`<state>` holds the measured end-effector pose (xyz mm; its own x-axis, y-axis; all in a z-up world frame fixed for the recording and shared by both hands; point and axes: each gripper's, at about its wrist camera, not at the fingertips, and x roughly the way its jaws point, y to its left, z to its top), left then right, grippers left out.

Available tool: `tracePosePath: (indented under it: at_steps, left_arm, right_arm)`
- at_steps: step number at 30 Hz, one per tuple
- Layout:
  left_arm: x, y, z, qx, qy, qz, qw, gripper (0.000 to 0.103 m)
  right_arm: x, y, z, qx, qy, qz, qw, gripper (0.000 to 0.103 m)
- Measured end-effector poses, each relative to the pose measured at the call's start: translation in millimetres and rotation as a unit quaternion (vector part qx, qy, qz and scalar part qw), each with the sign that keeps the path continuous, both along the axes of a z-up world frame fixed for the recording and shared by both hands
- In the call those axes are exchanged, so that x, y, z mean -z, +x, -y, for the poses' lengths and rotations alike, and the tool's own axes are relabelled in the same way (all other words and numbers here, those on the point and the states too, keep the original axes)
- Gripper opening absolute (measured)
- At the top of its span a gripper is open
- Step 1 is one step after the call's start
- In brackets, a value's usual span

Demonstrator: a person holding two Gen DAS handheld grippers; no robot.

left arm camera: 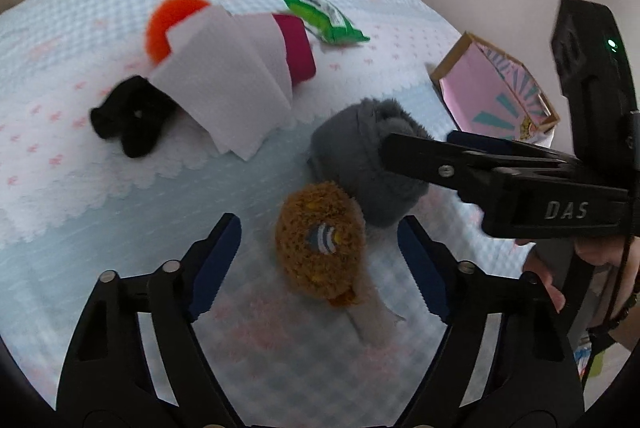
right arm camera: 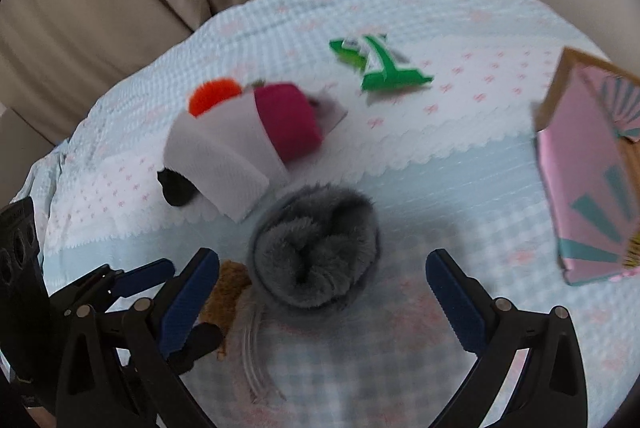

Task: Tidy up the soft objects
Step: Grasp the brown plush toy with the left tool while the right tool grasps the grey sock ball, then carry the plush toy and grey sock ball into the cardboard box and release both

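Brown plush toy [left arm camera: 320, 240] lay between the wide, empty left claw [left arm camera: 320, 228]; grey furry roll [right arm camera: 316, 248] sat between the wide right claw [right arm camera: 322, 268]; approach step, closing on each judged next.

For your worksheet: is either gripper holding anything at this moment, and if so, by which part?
Nothing is held. The left gripper stands open around the brown plush, the right gripper open around the grey fluffy roll; no pads press.

Both wrist views look steeply down, close over the bed [left arm camera: 120, 208]; they share the grey furry roll [left arm camera: 360, 164] [right arm camera: 316, 248] at centre frame.
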<state>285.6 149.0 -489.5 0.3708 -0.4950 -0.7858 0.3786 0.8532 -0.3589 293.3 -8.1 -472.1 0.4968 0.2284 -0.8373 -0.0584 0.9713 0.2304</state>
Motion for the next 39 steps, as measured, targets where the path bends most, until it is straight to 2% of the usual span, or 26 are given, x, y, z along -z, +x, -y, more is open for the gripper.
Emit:
tracePosePath:
  at_steps: [3, 5, 9, 10, 16, 19, 24, 30, 39]
  left_arm:
    - [8, 2, 7, 0.012, -0.003, -0.008, 0.9999, 0.066]
    - [15, 3, 13, 0.021, -0.001, -0.017, 0.9996, 0.061]
    - [23, 3, 20, 0.025, 0.014, -0.021, 0.9994, 0.044]
    - [25, 4, 20, 0.022, 0.017, -0.024, 0.9993, 0.043]
    - [29, 5, 14, 0.015, 0.008, -0.031, 0.9994, 0.039]
    - [26, 3, 14, 0.012, 0.015, -0.027, 0.9995, 0.037]
    - [15, -2, 14, 0.003, 0.016, -0.021, 0.9996, 0.036]
    - [-22, -10, 12, -0.005, 0.015, -0.004, 0.9999, 0.036]
    - [-117, -39, 5, -0.034, 0.012, 0.032, 0.9989, 0.036]
  right_arm:
    - [17, 11, -2, -0.005, 0.008, -0.013, 1.0, 0.102]
    - [23, 15, -4, -0.007, 0.016, -0.019, 1.0, 0.098]
    - [40, 26, -1, -0.004, 0.046, -0.044, 0.998, 0.08]
    - [42, 27, 0, -0.005, 0.056, -0.047, 0.997, 0.072]
    - [43, 28, 1, -0.01, 0.077, -0.049, 0.996, 0.052]
    - [42, 27, 0, -0.01, 0.076, -0.049, 0.996, 0.046]
    - [35, 25, 1, -0.005, 0.07, -0.048, 0.996, 0.042]
    - [10, 16, 6, -0.001, 0.07, -0.034, 0.997, 0.042]
    - [-77, -11, 23, 0.014, 0.055, 0.007, 0.998, 0.042]
